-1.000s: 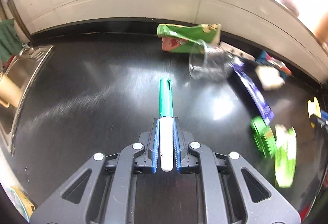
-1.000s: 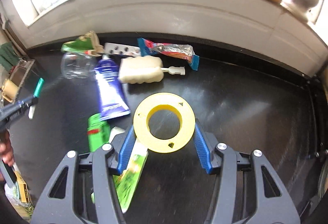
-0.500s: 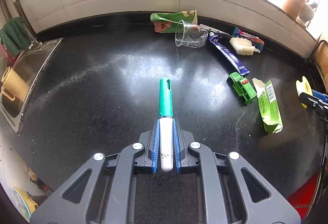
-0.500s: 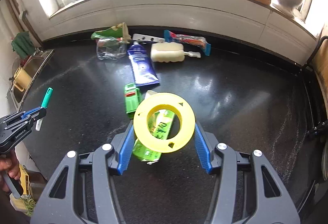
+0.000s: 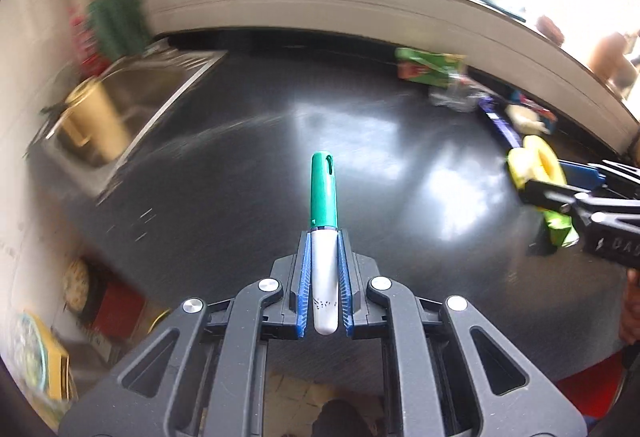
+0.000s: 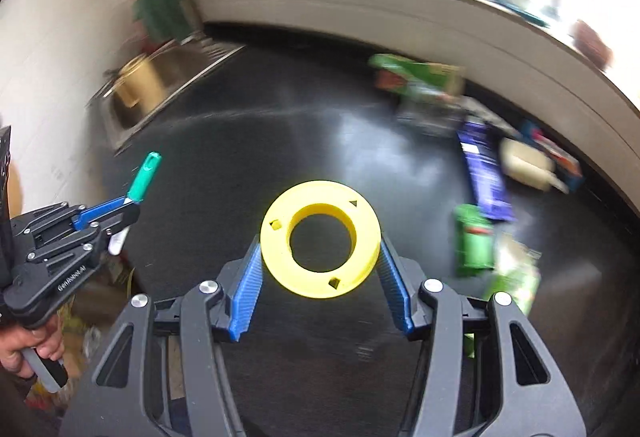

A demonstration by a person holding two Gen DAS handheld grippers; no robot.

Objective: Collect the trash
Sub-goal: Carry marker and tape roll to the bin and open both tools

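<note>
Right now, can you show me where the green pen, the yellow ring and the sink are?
green pen (image 5: 324, 193), left wrist view, on its green cap.
yellow ring (image 6: 320, 269), right wrist view, on its flat front rim.
sink (image 5: 132, 89), left wrist view, on its metal basin.

Green-capped silver marker (image 5: 324, 237), yellow ring (image 6: 319, 238), black counter (image 5: 240, 177).

Worktop (image 5: 248, 173): dark, glossy stone (specular window glare). Sink (image 5: 132, 97): brushed metal. Ring (image 6: 319, 238): matt yellow plastic. Marker (image 5: 324, 233): smooth plastic, green cap, silvery barrel.
</note>
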